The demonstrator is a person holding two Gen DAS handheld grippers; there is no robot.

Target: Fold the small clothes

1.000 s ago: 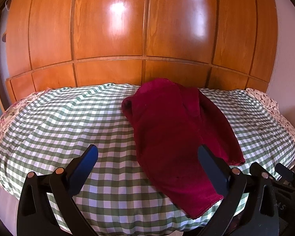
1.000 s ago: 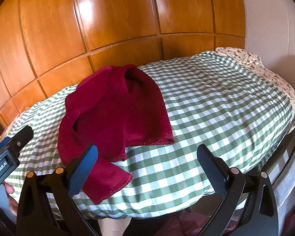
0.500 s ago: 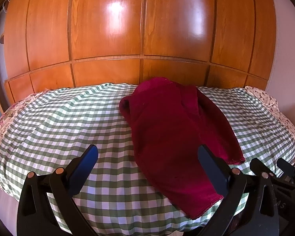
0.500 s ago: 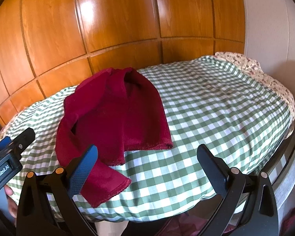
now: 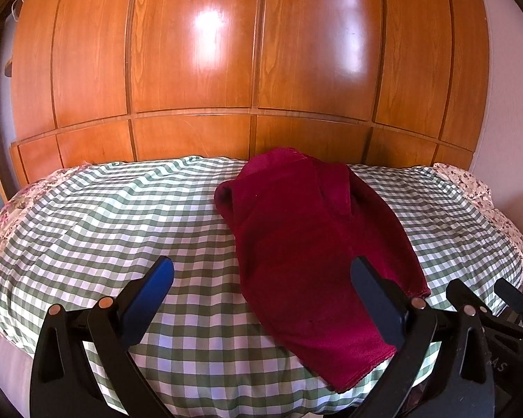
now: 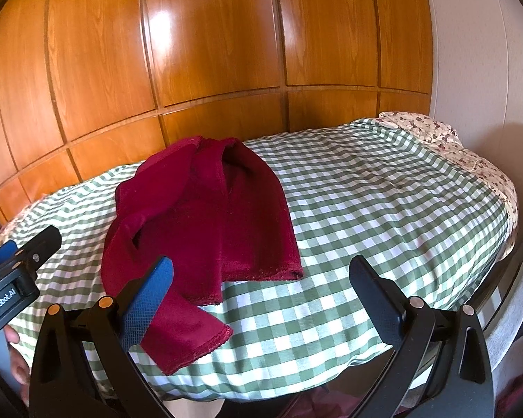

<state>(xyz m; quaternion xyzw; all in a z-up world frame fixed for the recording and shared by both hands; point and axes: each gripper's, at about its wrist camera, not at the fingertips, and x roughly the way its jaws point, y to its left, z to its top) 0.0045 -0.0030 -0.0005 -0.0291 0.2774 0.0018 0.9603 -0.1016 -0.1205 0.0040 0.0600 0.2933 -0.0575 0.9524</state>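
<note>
A small dark red fleece garment [image 5: 307,237] lies spread on the green-and-white checked bed cover [image 5: 104,223], running from the far edge to the near edge. It also shows in the right wrist view [image 6: 205,216], with one lower part folded over another near the front. My left gripper [image 5: 261,278] is open and empty, held above the near edge with its right finger over the garment's lower part. My right gripper [image 6: 261,278] is open and empty, to the right of the garment's hem.
A glossy wooden panelled wall [image 5: 254,52] stands right behind the bed. A floral sheet [image 6: 470,153] shows at the bed's right end. The left gripper's body [image 6: 14,275] shows at the left of the right wrist view. A white wall [image 6: 488,52] is at the right.
Both grippers have drifted slightly back from the bed, so the garment sits a little lower and farther in view. The garment has not moved. Both stay open.
</note>
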